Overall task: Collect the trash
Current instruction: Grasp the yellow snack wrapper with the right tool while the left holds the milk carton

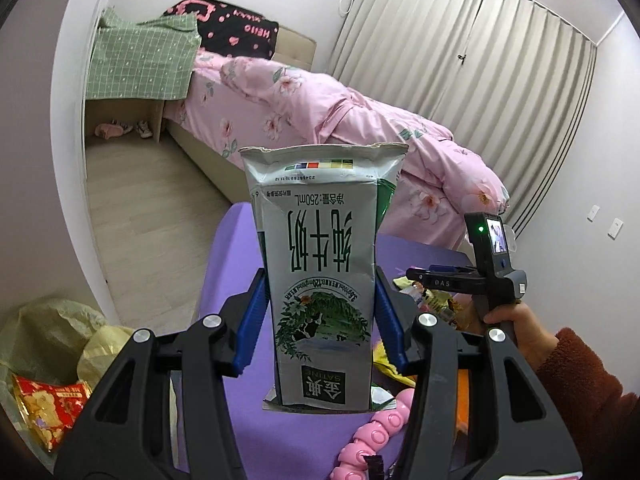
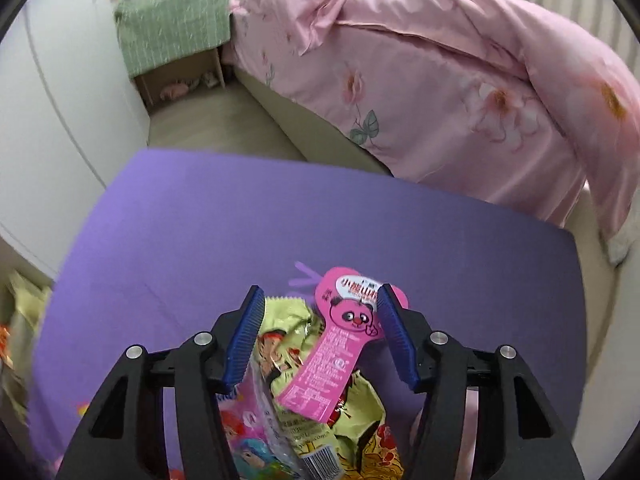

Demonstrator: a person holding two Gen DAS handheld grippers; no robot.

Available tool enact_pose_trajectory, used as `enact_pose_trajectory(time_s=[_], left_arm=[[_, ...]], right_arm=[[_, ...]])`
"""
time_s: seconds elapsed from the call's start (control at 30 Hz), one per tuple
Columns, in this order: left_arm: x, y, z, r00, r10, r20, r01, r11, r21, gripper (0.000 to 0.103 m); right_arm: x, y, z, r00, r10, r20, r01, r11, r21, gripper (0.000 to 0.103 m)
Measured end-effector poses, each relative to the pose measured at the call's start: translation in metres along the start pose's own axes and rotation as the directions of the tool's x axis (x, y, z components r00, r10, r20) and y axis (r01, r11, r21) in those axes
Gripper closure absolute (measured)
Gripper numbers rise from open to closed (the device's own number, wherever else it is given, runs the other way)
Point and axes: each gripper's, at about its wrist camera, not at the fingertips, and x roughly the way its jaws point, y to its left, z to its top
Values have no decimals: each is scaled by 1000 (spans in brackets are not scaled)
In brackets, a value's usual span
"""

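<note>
My left gripper [image 1: 320, 312] is shut on a flattened grey-green milk carton [image 1: 324, 264], held upright and upside down above the purple table [image 1: 232, 280]. My right gripper [image 2: 320, 328] is open, its fingers on either side of a pile of wrappers on the purple table [image 2: 200, 220]: a pink panda-face wrapper [image 2: 340, 340] on top of a yellow-green snack bag [image 2: 288, 328], with a clear cartoon packet [image 2: 256, 432] beside them. The right gripper also shows in the left wrist view [image 1: 460, 276], over the wrappers [image 1: 436, 300].
A light green plastic bag [image 1: 52, 332] holding a red snack packet [image 1: 48, 408] sits low at the left of the table. A pink beaded toy [image 1: 372, 436] lies on the table. A bed with a pink quilt [image 2: 440, 80] stands behind the table.
</note>
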Motion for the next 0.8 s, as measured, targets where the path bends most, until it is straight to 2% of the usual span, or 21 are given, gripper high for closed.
enact_pose_trajectory(time_s=[0.07,0.1,0.17,0.2,0.23,0.33,0.43,0.53,0.57,0.67,0.7,0.8], left_arm=[[4,3,-4,1000,-4,-12,4,1000,-17,55],[7,4,-5,1000,-7,-16,6,1000,-22,55],[9,5,-7,1000,-8,-23,7,1000,-28,55],[9,5,-8,1000,-7,-27,7,1000,-30,55],[10,6,-8,1000,-7,-29,6,999,-31,55],[9,8,-8,1000,-4,-27,3,999,-39,55],[5,10,-5,1000,-2,-18,1,999,-48,55],[1,8,-5,1000,2,-12,-3,999,-52,55],[2,6,-4,1000,4,-11,-4,999,-53,55],[-2,4,-6,1000,-4,-10,4,999,-50,55],[-3,2,-7,1000,-5,-10,4,999,-40,55],[-3,0,-7,1000,-4,-17,4,1000,-16,55]], right_arm=[[1,7,-2,1000,1,-19,-2,999,-33,51],[1,10,-4,1000,-3,-24,2,999,-51,63],[-3,13,-7,1000,10,-22,-12,998,-65,75],[-7,13,-8,1000,16,-19,-17,997,-70,89],[-11,13,-11,999,31,-19,-32,997,-73,92],[-26,13,-18,999,46,7,-45,996,-78,97],[-47,14,-27,998,54,42,-50,995,-86,97],[-69,6,-37,993,81,84,-79,996,-34,97],[-72,0,-40,990,111,88,-113,994,10,96],[-66,-8,-48,978,204,45,-206,977,58,96],[-63,-8,-54,977,210,34,-211,976,44,96],[-57,-7,-67,987,159,26,-159,987,-9,95]])
